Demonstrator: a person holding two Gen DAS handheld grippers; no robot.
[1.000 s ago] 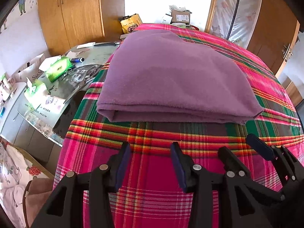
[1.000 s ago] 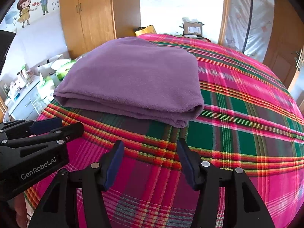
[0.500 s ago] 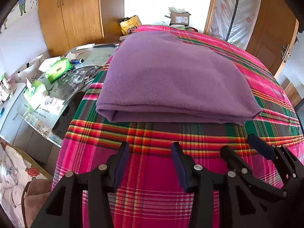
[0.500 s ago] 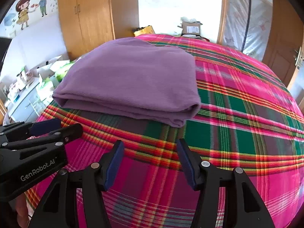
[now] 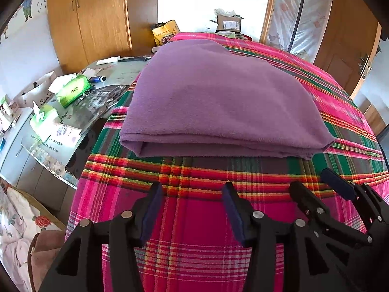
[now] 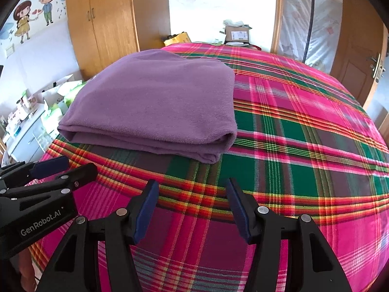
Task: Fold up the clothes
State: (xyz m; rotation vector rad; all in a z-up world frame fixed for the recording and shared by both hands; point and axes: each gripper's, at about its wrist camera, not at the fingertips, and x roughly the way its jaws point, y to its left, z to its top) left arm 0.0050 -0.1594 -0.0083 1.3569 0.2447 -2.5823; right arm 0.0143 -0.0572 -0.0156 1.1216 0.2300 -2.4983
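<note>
Left wrist view: your left gripper point(image 5: 192, 202) has just been opening and stands released, nothing between its jaws, near the fleece point(image 5: 218, 102) folded on the bed point(image 5: 194, 243). Snag only the top layer and the fold peels apart.

Right wrist view: your right gripper point(image 6: 192, 199) is released too, near the fleece's point(image 6: 155, 102) corner; drag there and the stack skews.

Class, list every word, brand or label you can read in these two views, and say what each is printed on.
"GenRobot.AI": on the left gripper.
"SanSa", cut off: on the white box.
Print on the tissue packs, yellow bag, parcel label and leaflet: too small to read.
</note>
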